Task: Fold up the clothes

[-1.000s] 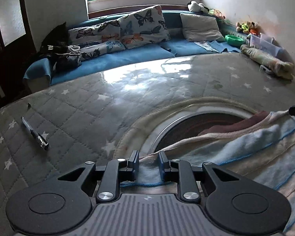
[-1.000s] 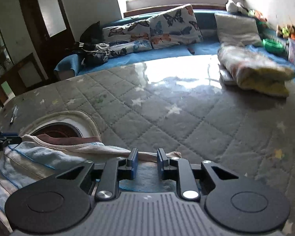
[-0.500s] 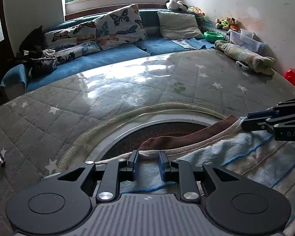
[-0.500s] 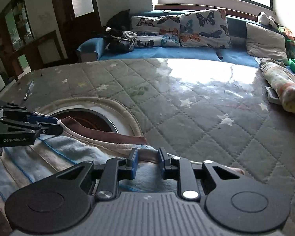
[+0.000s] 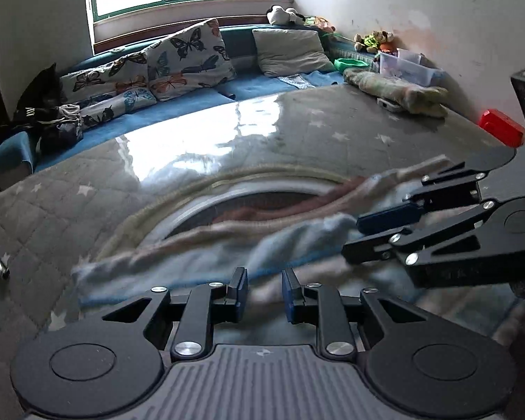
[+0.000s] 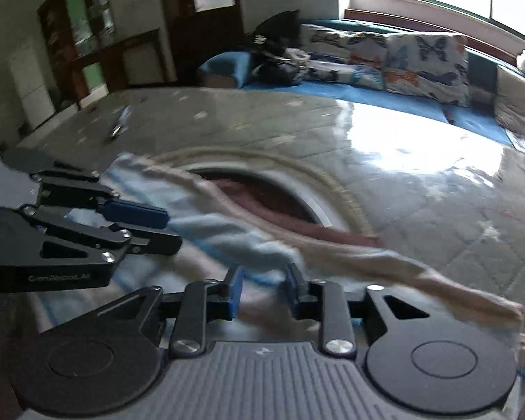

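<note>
My left tongs pinch the striped cloth lying on the bed. My right tongs have just been opening around it. I should lay both corners flat together.

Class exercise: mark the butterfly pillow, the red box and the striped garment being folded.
butterfly pillow (image 5: 189,59), left wrist view, middle of its printed front.
red box (image 5: 502,126), left wrist view, its top face.
striped garment (image 6: 227,238), right wrist view, pale blue fold ahead of the fingers.
</note>
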A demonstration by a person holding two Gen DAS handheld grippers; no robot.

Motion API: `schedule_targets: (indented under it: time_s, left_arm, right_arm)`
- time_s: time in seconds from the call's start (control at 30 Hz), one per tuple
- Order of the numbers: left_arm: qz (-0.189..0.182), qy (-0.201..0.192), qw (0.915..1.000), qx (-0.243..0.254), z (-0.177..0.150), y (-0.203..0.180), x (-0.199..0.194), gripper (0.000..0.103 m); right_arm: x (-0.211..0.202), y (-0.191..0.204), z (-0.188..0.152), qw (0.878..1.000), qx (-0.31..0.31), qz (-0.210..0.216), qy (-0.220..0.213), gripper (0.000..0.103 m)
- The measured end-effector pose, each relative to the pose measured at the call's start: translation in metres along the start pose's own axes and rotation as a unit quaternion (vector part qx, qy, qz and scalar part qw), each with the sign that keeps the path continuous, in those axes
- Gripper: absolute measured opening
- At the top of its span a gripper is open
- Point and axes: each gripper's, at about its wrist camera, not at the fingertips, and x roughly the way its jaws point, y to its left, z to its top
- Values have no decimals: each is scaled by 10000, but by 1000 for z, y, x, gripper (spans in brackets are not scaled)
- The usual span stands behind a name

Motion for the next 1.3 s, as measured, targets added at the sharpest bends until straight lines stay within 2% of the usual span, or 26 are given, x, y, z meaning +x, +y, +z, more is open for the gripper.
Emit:
schedule_targets:
  time_s: [0.23, 0.37, 0.6, 0.87, 1.03, 1.2, 1.3]
  left_arm:
    - [53, -36, 10000, 28, -29, -5, -23, 24]
    - [184, -114, 9997, 94, -47, -10, -40, 24]
    - [358, -202, 9991, -71, -80, -8, -69, 25]
    - [341, -295, 9977, -502, -102, 2, -98, 25]
    - [322, -307, 9960, -776, -111, 10, -108, 25]
    - [426, -489, 9938, -904, -108, 13, -116, 25]
    - [466, -407, 9906, -1216, -110, 25, -112, 24]
  right_arm:
    - [-17, 36, -20, 9985, -489, 226, 129, 35]
    - [-28, 59, -35, 9959, -859, 274, 102, 41]
    - [-51, 69, -59, 9937, -1065, 363, 32, 41]
    - [-79, 42, -80, 9978, -618, 251, -48, 45]
    - [-100, 20, -97, 9997, -221, -23, -127, 45]
    - [-120, -4, -116, 9989, 284, -268, -250, 45]
    - [-130, -16, -127, 9970, 533, -460, -314, 46]
